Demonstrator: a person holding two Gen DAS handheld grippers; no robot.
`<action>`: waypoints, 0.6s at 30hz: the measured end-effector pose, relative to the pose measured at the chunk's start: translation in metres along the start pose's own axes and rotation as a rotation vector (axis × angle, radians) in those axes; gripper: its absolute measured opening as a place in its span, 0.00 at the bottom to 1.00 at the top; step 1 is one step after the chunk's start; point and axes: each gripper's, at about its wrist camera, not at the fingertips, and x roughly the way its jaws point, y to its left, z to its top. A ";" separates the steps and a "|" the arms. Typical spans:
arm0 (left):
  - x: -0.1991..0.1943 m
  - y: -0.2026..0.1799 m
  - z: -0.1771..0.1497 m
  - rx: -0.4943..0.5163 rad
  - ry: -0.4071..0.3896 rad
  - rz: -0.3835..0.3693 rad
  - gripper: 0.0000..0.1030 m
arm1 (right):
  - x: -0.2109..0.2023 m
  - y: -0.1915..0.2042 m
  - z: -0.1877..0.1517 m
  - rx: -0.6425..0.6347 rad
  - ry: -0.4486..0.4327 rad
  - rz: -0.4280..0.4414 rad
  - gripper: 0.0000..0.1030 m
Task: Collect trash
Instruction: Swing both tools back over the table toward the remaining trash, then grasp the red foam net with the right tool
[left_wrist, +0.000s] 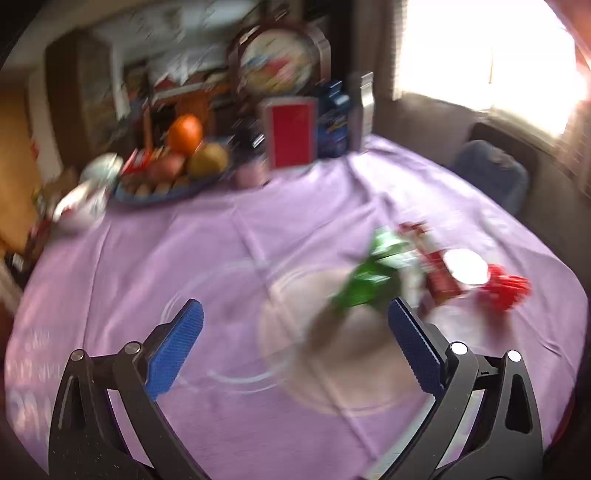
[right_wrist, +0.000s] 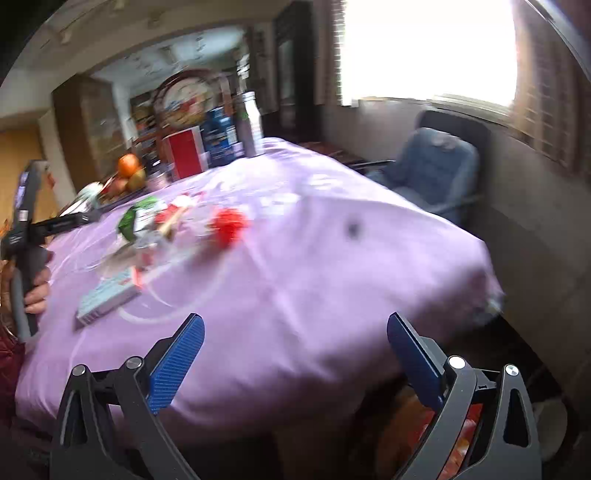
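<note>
Both the left gripper (left_wrist: 295, 339) and right gripper (right_wrist: 295, 347) gape wide and empty over the purple tablecloth (left_wrist: 184, 251), the blurred green wrapper (left_wrist: 369, 280) lying at the left one's one o'clock.

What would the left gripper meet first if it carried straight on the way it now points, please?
Probably the clear glass plate on the purple tablecloth, just ahead between the left gripper's open fingers; the green wrapper lies beyond, rightward. Blur leaves depth uncertain.

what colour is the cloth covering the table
Light purple, a plain lilac tablecloth; it shows best in the left wrist view.
</note>
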 end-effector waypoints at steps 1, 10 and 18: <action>0.004 0.006 -0.002 -0.011 0.012 0.012 0.94 | 0.007 0.010 0.006 -0.024 0.001 0.001 0.94; 0.032 -0.013 -0.018 0.124 0.082 0.086 0.94 | 0.077 0.056 0.059 -0.065 0.057 0.045 0.94; 0.057 -0.006 -0.022 0.093 0.197 0.056 0.94 | 0.122 0.071 0.083 -0.120 0.103 0.010 0.95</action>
